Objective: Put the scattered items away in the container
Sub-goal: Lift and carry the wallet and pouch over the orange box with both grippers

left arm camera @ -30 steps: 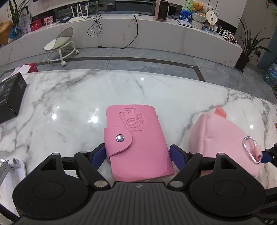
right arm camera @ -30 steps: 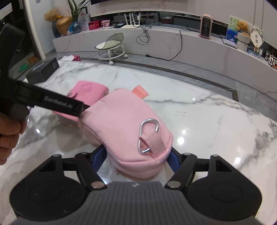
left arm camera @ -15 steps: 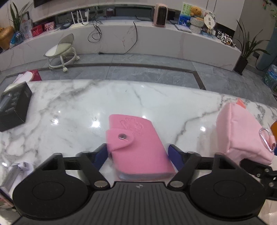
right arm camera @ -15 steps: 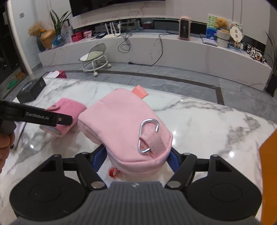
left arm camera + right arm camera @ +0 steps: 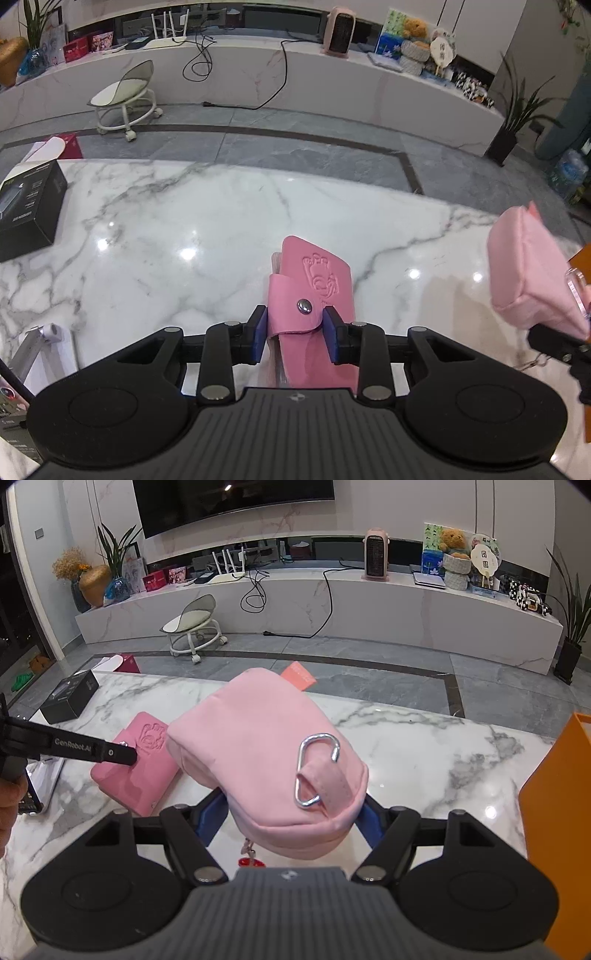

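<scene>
Your left tongs [image 5: 295, 334] are clamped on the pink leather card wallet with a silver snap button [image 5: 314, 314], the blue pads pressing its two long sides near the strap. The wallet's long axis runs along the fingers, pointing away from you and leaning a little to the left, with the embossed face up. In the right wrist view the wallet [image 5: 138, 766] seems tilted over the white marble counter [image 5: 184, 221]; whether its lower edge touches the counter you cannot tell.

Your right tongs [image 5: 291, 818] are closed on the soft pink fabric pouch with a silver carabiner clip [image 5: 258, 746] and hold it above the counter. Its long axis points forward and slightly left, with the clip end toward you. The orange container [image 5: 557, 812] stands at the right, near the pouch but apart from it.
</scene>
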